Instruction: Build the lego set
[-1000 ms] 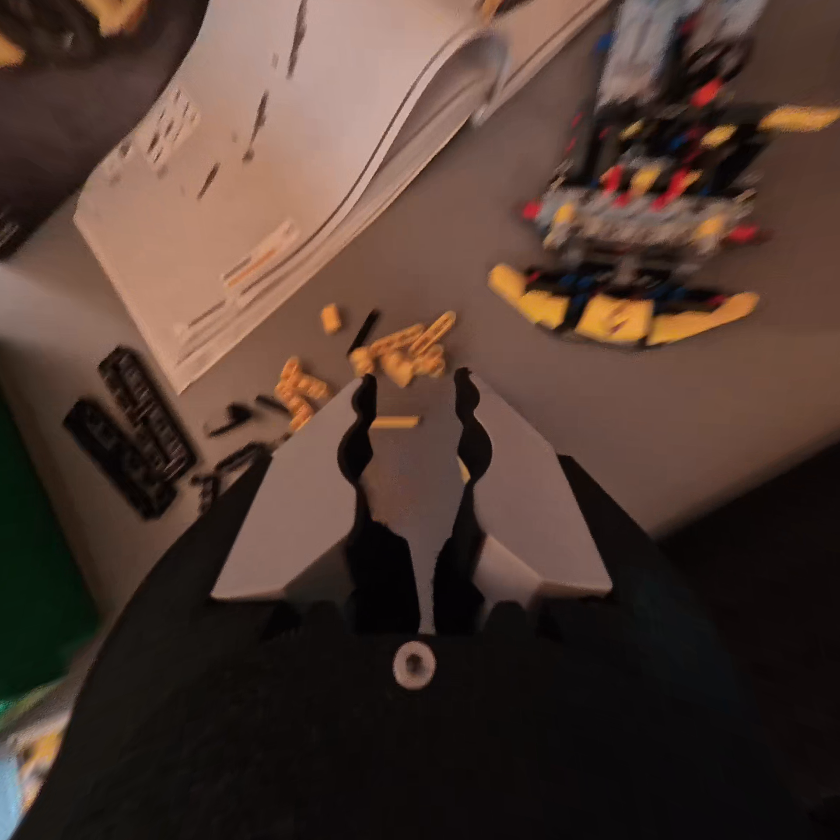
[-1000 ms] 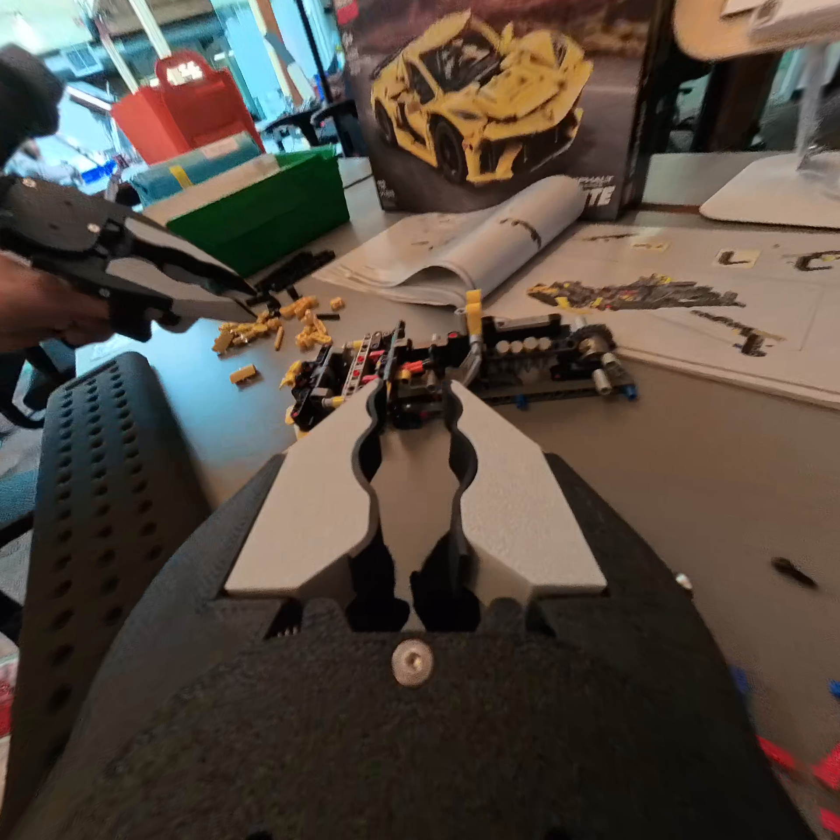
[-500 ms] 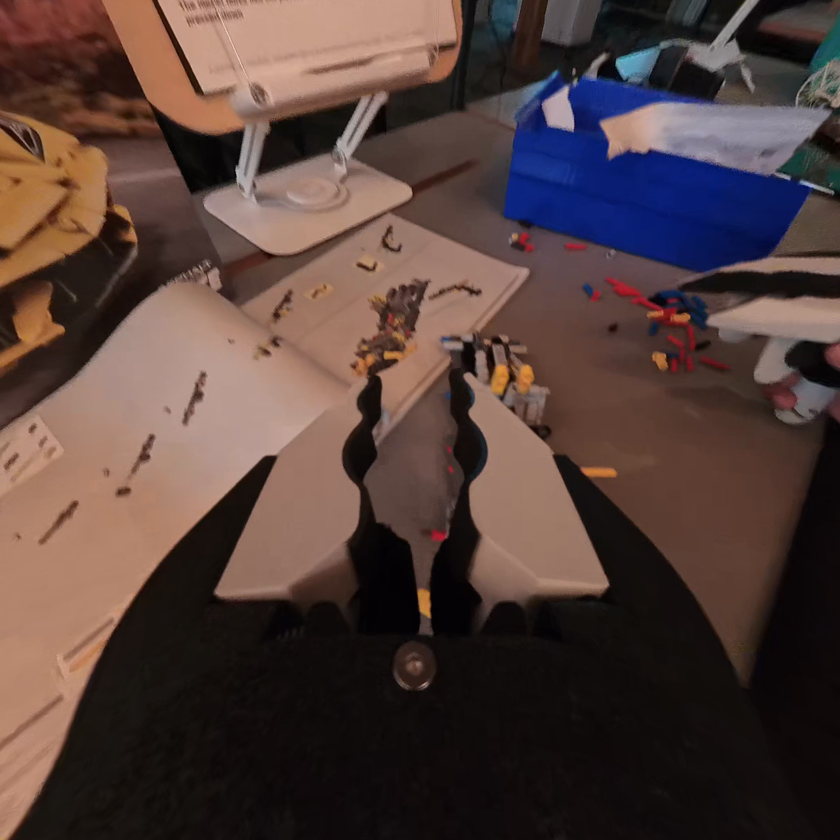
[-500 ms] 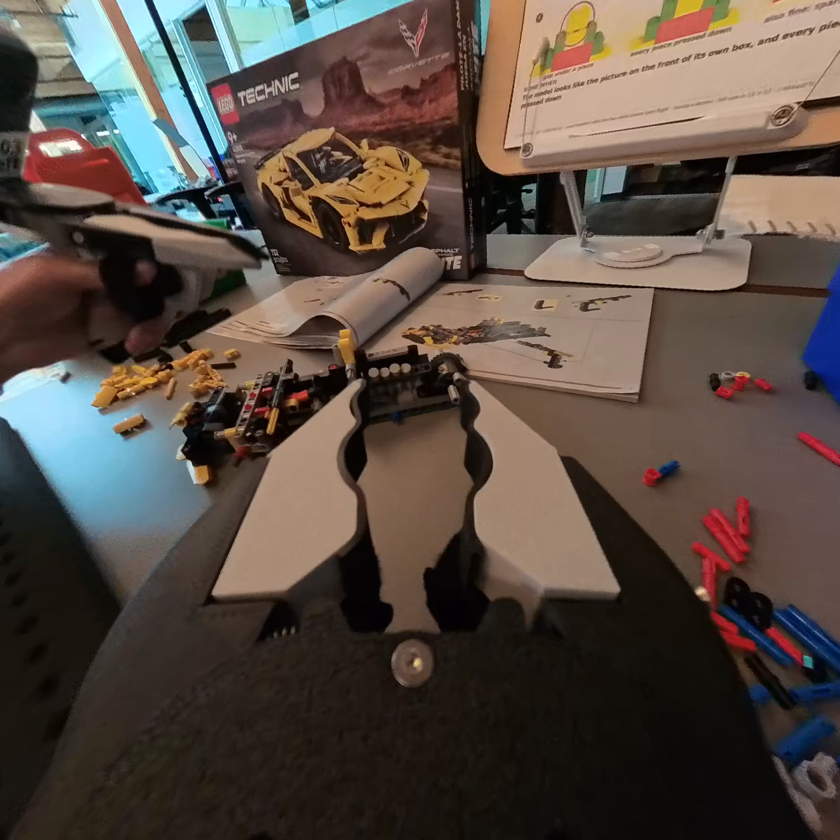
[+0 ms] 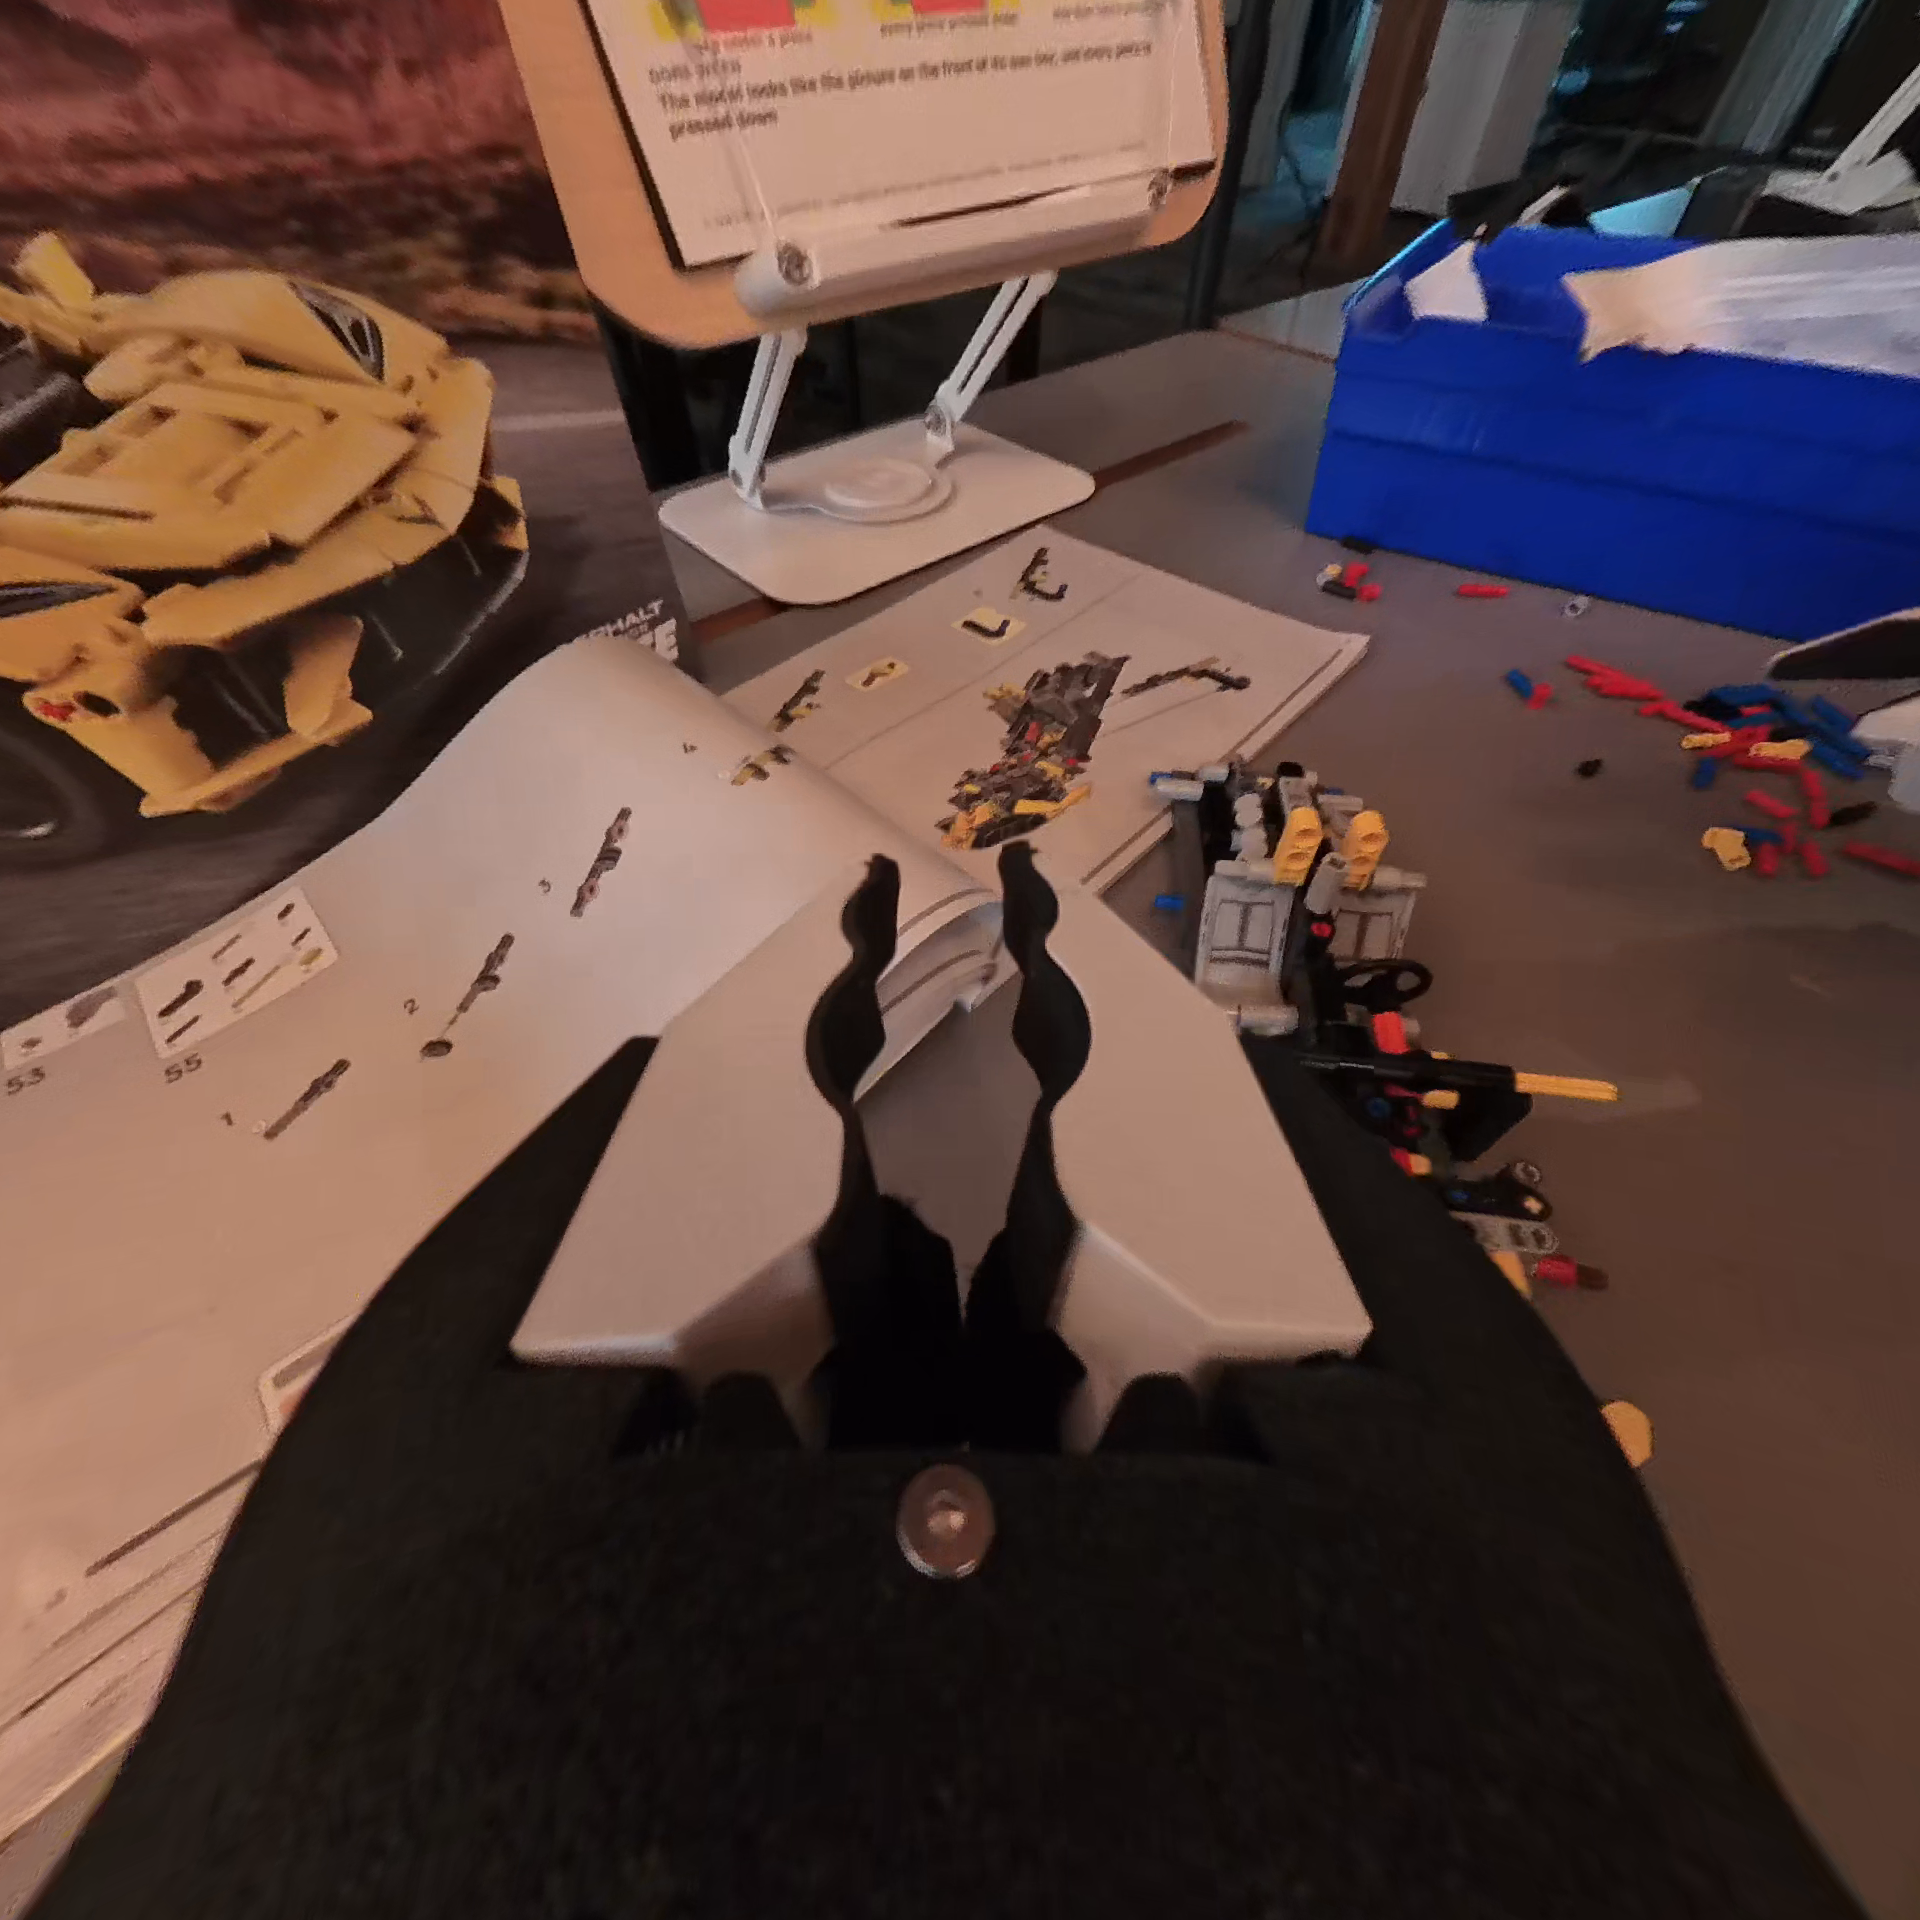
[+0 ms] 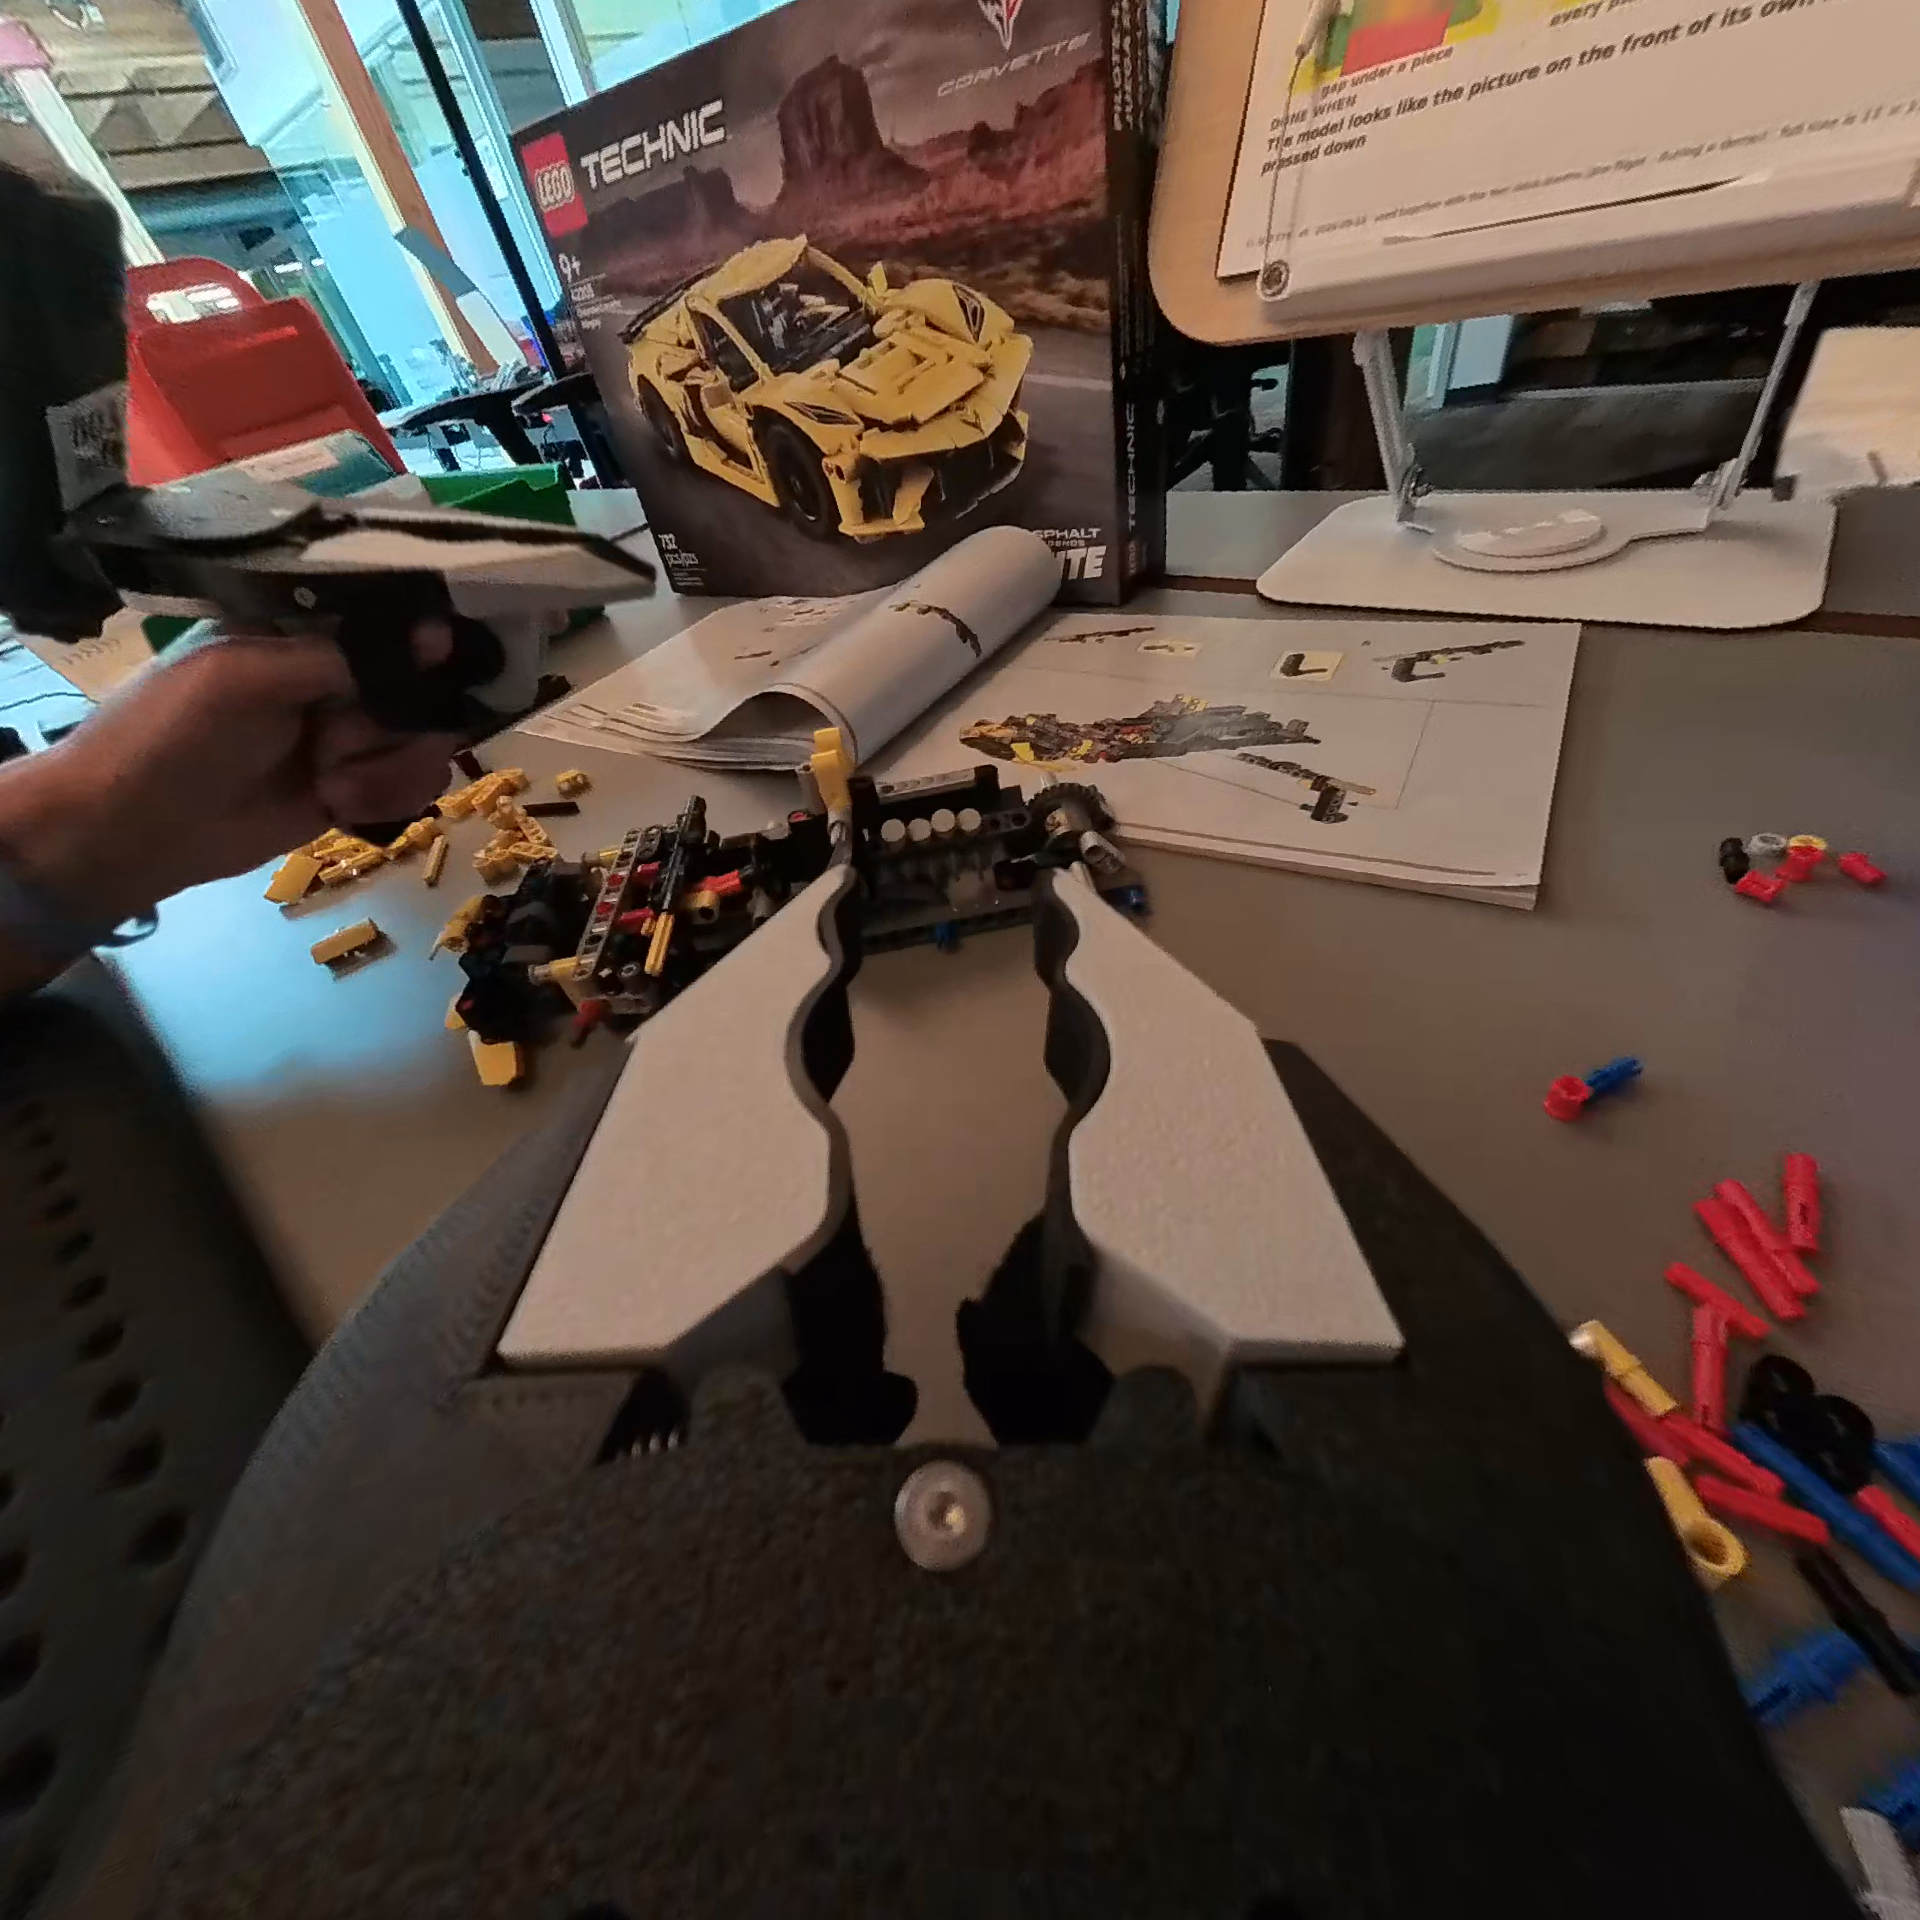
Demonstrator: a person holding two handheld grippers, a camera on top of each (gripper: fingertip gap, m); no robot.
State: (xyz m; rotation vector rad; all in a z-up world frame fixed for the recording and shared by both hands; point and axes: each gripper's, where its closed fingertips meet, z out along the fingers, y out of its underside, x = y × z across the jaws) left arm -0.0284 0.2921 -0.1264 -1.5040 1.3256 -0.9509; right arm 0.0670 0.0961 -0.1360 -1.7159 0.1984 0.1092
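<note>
Tongs on the left (image 5: 951, 868) hang empty, jaws parted, above the open instruction booklet (image 5: 499, 935); the half-built car chassis (image 5: 1320, 935) lies just right of them on the bench (image 5: 1714, 1247). A low approach from the right looks safest, clear of the curled page.

Right tongs (image 6: 945, 883) gape empty just short of the chassis (image 6: 790, 883). Yellow pieces (image 6: 457, 831) lie left, red and blue pins (image 6: 1756, 1340) right; the bare strip between gives room.

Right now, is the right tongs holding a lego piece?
No. The right tongs are open with only bare table between them, and the half-built car sits on the table just beyond their tips.
</note>
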